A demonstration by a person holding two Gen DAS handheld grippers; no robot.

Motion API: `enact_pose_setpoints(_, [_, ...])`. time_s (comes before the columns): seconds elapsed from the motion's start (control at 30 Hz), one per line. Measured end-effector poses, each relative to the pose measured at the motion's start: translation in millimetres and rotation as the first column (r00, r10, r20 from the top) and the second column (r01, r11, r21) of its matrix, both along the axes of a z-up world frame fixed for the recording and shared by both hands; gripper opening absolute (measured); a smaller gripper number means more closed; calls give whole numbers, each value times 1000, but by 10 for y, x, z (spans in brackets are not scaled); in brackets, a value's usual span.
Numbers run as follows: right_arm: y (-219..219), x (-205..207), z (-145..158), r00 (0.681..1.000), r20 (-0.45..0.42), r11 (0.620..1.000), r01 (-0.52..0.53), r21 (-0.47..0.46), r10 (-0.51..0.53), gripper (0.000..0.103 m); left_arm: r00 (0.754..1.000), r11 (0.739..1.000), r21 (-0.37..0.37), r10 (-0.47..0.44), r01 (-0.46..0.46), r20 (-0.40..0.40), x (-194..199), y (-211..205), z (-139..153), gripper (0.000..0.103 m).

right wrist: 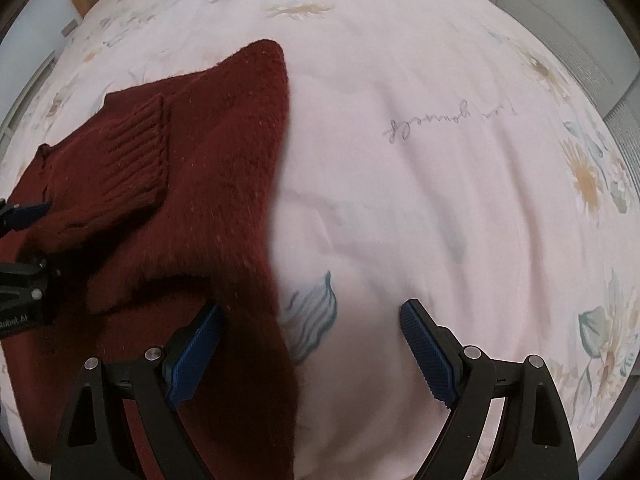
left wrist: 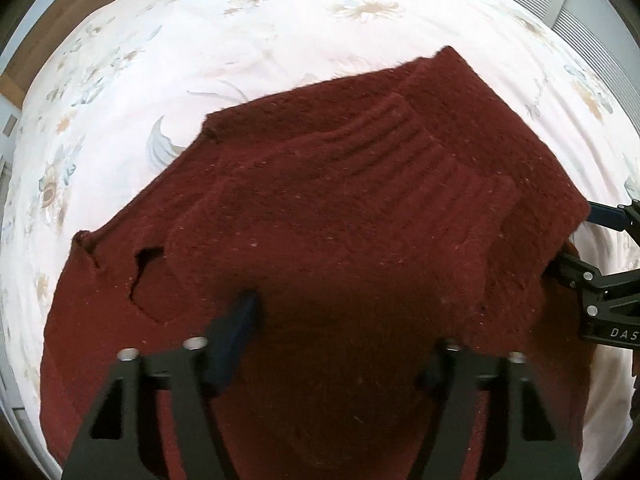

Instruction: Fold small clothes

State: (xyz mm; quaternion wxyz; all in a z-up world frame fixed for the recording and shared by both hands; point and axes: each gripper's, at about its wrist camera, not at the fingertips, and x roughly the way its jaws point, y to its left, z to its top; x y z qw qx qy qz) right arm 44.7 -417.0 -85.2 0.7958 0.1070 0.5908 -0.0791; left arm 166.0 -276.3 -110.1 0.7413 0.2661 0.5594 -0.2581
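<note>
A dark red knitted sweater [left wrist: 340, 208] lies partly folded on the bed, a ribbed cuff [left wrist: 400, 136] laid across its top. My left gripper [left wrist: 344, 332] is open just above its near part; the left blue pad [left wrist: 236, 332] shows, the right one is mostly hidden. In the right wrist view the sweater [right wrist: 168, 184] fills the left side. My right gripper [right wrist: 312, 320] is open over the sweater's right edge, its left pad [right wrist: 196, 356] above the knit, its right pad [right wrist: 428, 352] above the sheet. It also shows in the left wrist view [left wrist: 576, 240].
The bed has a pale pink sheet [right wrist: 440, 200] with flower prints and faint handwriting [right wrist: 448, 120]. A wooden frame [left wrist: 72, 12] shows at the far left edge. A white slatted panel [left wrist: 592, 40] stands beyond the bed at the right.
</note>
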Motion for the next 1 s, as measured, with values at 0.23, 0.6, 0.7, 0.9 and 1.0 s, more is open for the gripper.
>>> enact_pose_setpoints(0.23, [147, 125, 48, 999, 3, 999, -45, -14, 45, 50, 1000, 999, -48, 16, -16, 2, 206, 293, 117, 25])
enact_pose_setpoints(0.6, [273, 241, 130, 998, 3, 998, -59, 18, 59, 16, 986, 977, -134, 166, -163, 12, 402, 994, 318, 19])
enact_pose_setpoints(0.7, [277, 221, 121, 999, 9, 998, -54, 25, 54, 16, 970, 958, -159, 245, -239, 13, 335, 1184, 398, 19])
enact_pose_setpoints(0.9, [249, 246, 107, 998, 6, 998, -60, 22, 60, 16, 919, 896, -207, 391, -393, -50, 190, 1771, 338, 20])
enact_pose_setpoints(1.0, [243, 251, 84, 998, 4, 998, -58, 31, 58, 16, 891, 867, -204, 442, -455, -108, 178, 1975, 189, 20])
